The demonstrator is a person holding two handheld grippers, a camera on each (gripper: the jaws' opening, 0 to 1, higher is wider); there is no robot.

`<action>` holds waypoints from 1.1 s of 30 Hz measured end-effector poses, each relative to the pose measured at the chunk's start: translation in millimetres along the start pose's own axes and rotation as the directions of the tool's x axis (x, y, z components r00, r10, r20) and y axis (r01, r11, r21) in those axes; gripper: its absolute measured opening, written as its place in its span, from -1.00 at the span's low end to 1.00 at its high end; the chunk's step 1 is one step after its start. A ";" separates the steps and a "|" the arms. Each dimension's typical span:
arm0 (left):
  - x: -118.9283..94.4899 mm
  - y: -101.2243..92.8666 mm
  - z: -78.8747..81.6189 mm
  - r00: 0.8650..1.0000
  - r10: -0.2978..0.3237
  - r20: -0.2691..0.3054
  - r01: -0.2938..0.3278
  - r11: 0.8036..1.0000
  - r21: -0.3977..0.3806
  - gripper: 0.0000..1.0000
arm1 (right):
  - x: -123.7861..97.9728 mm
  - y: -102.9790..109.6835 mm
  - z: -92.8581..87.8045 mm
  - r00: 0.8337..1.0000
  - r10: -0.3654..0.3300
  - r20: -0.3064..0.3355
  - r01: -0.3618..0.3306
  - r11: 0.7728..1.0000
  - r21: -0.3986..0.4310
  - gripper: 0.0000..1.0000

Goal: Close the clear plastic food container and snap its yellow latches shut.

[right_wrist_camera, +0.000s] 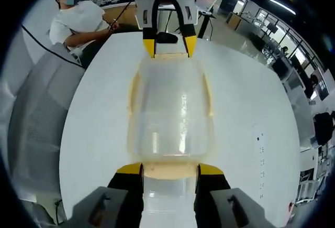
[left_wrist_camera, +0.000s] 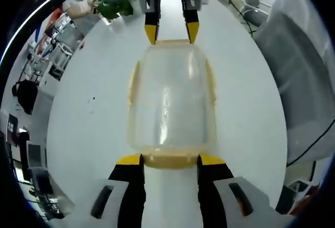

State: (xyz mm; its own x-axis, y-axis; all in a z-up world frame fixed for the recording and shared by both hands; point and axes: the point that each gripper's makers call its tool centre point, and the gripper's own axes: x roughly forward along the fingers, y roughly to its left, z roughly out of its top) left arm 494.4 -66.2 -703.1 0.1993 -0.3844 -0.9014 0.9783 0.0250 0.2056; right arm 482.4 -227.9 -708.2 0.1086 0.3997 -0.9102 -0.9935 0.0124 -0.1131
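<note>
The clear plastic container (left_wrist_camera: 170, 102) lies on the white round table (left_wrist_camera: 84, 133) with its clear lid on. Yellow latches run along its long sides (left_wrist_camera: 133, 84) and its ends. My left gripper (left_wrist_camera: 170, 160) is open at the near end, its yellow-tipped jaws on either side of the end latch (left_wrist_camera: 170, 161). My right gripper (left_wrist_camera: 171, 31) stands open at the far end. In the right gripper view the container (right_wrist_camera: 170, 112) sits between my right gripper (right_wrist_camera: 170, 169), which straddles the near end latch (right_wrist_camera: 170, 171), and my left gripper (right_wrist_camera: 169, 45) opposite.
A potted plant (left_wrist_camera: 115, 2) stands at the table's far edge. Grey chairs (left_wrist_camera: 303, 81) (right_wrist_camera: 36, 118) sit beside the table. A person in a white shirt (right_wrist_camera: 78, 23) sits at the far side. A dark cable (right_wrist_camera: 47, 42) crosses the chair.
</note>
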 end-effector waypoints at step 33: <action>45.4 -4.8 58.3 0.999 -0.039 0.034 0.039 0.999 -0.006 -0.28 | -12.9 1.0 -72.4 0.998 0.042 -0.039 -0.041 0.999 0.025 -0.30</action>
State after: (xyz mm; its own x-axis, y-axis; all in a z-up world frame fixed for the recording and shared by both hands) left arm 495.5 -137.7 -722.8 0.1591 -0.4161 -0.8953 0.9857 0.0158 0.1678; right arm 482.4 -299.4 -725.5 0.0682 0.3642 -0.9288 -0.9976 0.0185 -0.0660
